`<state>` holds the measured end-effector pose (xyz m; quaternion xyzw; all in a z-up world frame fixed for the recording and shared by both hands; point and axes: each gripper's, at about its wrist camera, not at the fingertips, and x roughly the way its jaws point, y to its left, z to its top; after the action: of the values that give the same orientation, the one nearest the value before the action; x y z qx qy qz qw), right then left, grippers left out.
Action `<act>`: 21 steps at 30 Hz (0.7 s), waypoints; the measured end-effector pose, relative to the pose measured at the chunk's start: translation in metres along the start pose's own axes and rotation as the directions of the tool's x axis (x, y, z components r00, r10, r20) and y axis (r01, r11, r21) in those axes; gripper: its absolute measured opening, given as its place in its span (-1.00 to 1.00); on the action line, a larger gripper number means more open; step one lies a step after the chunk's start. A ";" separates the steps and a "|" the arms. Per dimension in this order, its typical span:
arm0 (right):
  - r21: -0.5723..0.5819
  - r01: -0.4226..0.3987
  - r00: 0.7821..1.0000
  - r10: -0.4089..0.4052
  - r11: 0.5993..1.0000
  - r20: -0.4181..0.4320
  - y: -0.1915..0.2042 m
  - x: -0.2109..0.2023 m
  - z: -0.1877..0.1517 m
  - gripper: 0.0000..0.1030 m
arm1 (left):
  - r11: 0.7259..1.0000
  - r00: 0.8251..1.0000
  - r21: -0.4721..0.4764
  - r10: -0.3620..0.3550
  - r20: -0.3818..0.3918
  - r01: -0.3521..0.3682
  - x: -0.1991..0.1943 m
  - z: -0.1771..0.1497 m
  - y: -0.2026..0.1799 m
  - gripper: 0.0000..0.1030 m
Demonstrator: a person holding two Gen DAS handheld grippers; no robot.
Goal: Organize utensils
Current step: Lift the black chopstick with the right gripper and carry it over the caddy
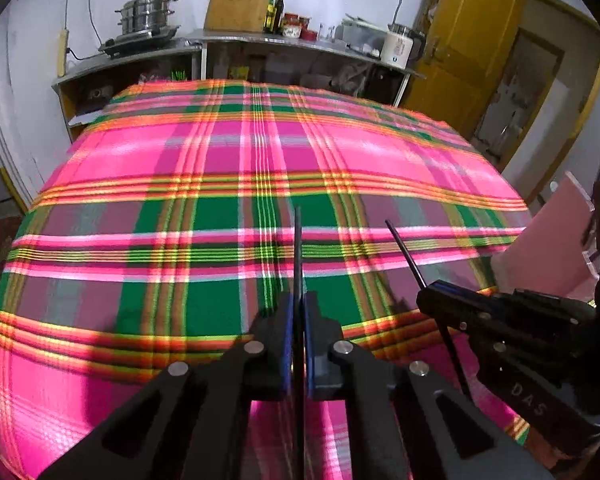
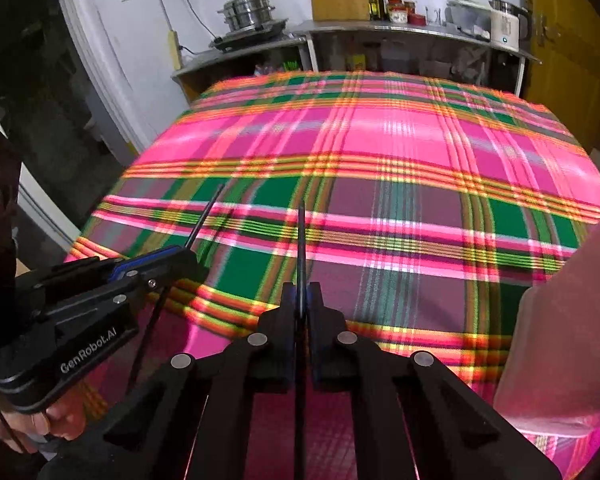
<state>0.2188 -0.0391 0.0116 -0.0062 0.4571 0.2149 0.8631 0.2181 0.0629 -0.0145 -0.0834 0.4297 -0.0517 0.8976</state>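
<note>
My left gripper is shut on a thin black chopstick that points forward over the plaid cloth. My right gripper is shut on a second black chopstick, also pointing forward. In the left wrist view the right gripper shows at the right with its chopstick angled up-left. In the right wrist view the left gripper shows at the left with its chopstick. Both are held above the table, side by side.
A pink, green and orange plaid cloth covers the table. A pink holder stands at the table's right edge; it also shows in the right wrist view. Behind are a metal counter with a steamer pot, bottles, jars, a kettle, and a yellow door.
</note>
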 end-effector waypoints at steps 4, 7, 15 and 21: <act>-0.006 -0.018 0.999 0.019 1.000 0.047 0.006 -0.026 0.000 -0.90 | 1.000 0.999 0.002 -0.012 0.043 0.012 -0.026 0.002 -0.002 -0.89; -0.010 -0.030 0.996 0.030 1.000 0.087 0.009 -0.048 0.001 -0.90 | 1.000 0.997 0.006 -0.017 0.076 0.017 -0.047 0.005 -0.006 -0.89; -0.016 -0.041 0.983 0.044 0.999 0.178 0.015 -0.101 0.001 -0.90 | 0.999 0.988 0.029 -0.039 0.148 0.035 -0.094 0.008 -0.020 -0.89; -0.009 -0.041 0.971 0.042 0.999 0.236 0.010 -0.136 -0.004 -0.90 | 0.997 0.981 0.054 -0.057 0.183 0.048 -0.120 0.009 -0.033 -0.89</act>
<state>0.1453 -0.0809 0.1187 0.0273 0.3509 0.2330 0.9066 0.1493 0.0508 0.0893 -0.0769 0.3408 -0.0779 0.9337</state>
